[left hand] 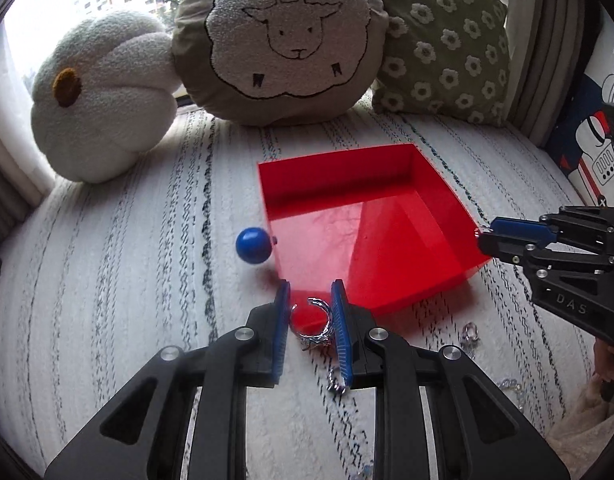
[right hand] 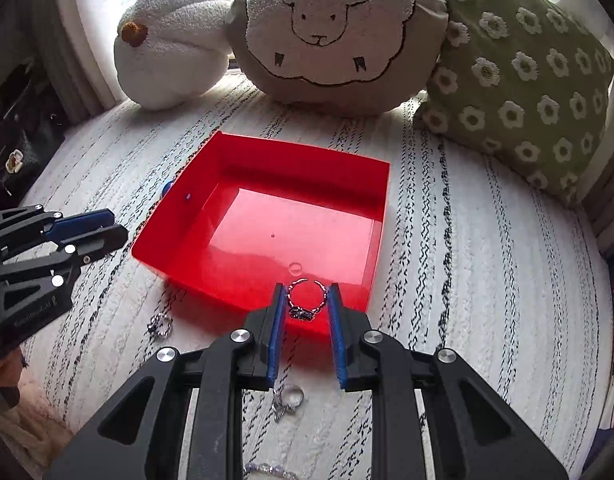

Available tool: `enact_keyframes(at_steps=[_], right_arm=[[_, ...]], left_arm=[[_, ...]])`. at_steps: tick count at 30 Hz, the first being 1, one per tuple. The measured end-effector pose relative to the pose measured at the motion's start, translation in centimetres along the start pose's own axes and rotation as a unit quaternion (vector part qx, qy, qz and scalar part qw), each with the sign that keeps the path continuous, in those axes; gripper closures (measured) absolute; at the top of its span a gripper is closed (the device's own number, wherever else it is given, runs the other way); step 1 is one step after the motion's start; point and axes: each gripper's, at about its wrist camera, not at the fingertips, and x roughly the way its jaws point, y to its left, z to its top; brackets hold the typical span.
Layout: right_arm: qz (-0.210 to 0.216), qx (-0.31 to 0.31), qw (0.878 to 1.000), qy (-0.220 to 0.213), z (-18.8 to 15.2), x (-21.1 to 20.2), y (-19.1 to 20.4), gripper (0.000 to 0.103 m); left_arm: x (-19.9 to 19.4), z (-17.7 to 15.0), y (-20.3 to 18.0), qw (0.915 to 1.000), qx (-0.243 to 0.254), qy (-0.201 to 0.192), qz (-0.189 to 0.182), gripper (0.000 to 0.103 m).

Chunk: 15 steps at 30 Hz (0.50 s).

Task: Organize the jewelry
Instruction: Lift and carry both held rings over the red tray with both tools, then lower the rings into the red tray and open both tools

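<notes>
surface: striped white bedspread (right hand: 487,280), cushions behind
tray: red tray (right hand: 381,200), no jewelry inside
left gripper (left hand: 310,308): pinching a silver ring (left hand: 317,322), poised near the tray edge, likely for dropping in
right gripper (right hand: 307,300): pinching another ring (right hand: 305,300) at the rim
loose: spare ring (right hand: 161,325) on bedspread

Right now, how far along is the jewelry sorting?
Early. The red tray looks empty. In hand: the left gripper pinches a silver ring and the right gripper pinches an open ring, both at the tray's near edge. Left on the blanket: a ring, a clear-stone ring and a beaded strand.
</notes>
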Motion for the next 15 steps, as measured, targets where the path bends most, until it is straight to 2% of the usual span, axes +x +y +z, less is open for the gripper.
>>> enact_keyframes(at_steps=[7, 15], right_arm=[[-0.008, -0.001, 0.999, 0.042, 3.7, 4.8, -0.2, 0.082], [-0.009, -0.005, 0.997, 0.078, 4.3, 9.0, -0.1, 0.082]], left_arm=[[5.1, 3.2, -0.4, 0.9988, -0.014, 0.044, -0.013, 0.083], [10.0, 5.4, -1.1, 0.9966, -0.024, 0.077, -0.013, 0.083]])
